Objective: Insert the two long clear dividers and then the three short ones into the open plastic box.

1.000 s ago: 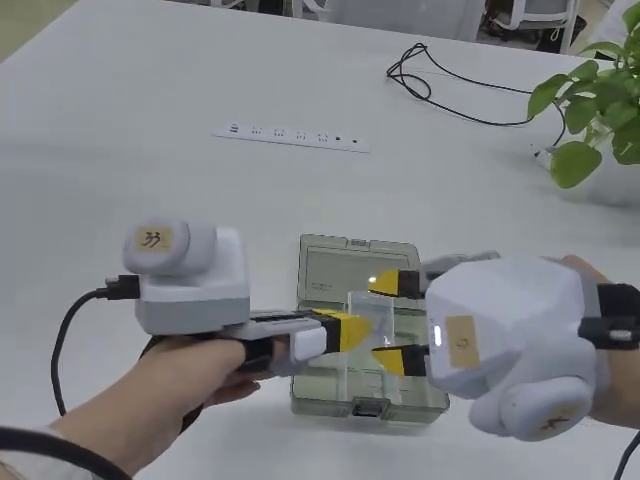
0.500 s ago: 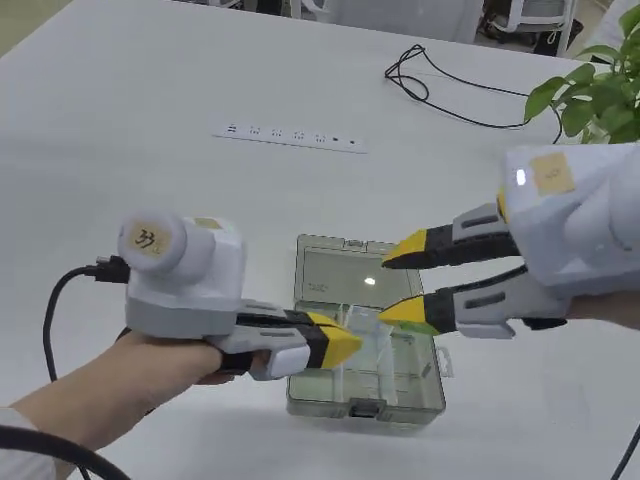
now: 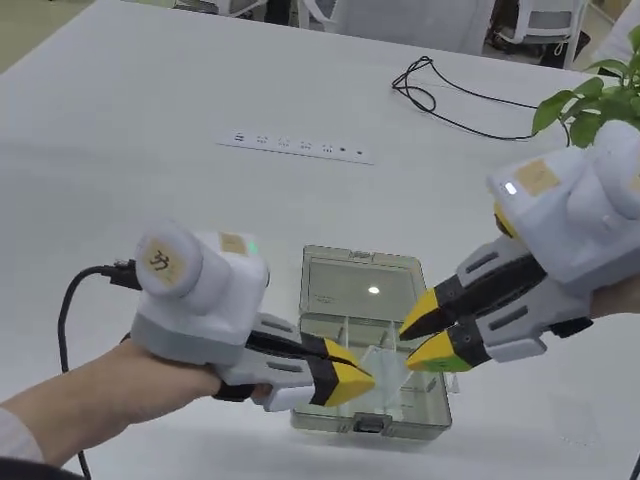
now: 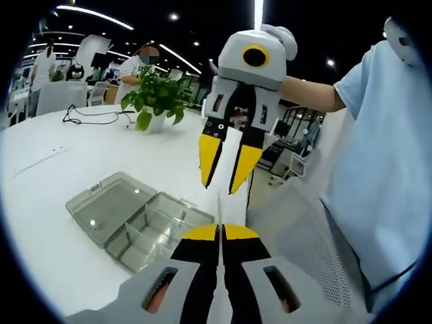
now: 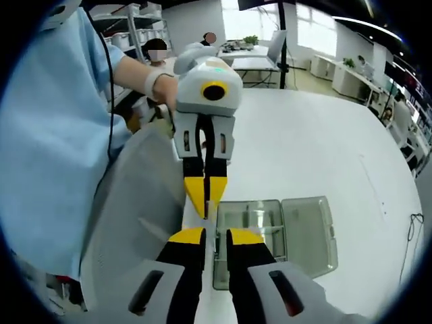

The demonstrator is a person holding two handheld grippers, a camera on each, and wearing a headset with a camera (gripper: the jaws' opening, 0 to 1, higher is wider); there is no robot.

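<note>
As it lay on the white table (image 3: 150,120), the grey-tinted clear plastic box (image 3: 345,285) stood open, its lid folded flat on the far side and its base nearest the person.

- Contents of base: clear partitions stood upright and split it into compartments. Their number could not be told.
- Left gripper (image 3: 350,378): yellow-tipped jaws were clenched on a thin clear divider (image 4: 219,206), seen edge-on and held over the base.
- Right gripper (image 3: 432,335): jaws were a little apart with nothing between them, tips just above the box and facing the left gripper's tips.
- Labels: a tan sticker (image 3: 160,262) on the left gripper bore handwriting too small to read. A second tan sticker (image 3: 537,177) on the right gripper showed no legible mark.
- Also on the table: a white power strip (image 3: 300,148), a black cable (image 3: 450,95) and a green potted plant (image 3: 590,100).
</note>
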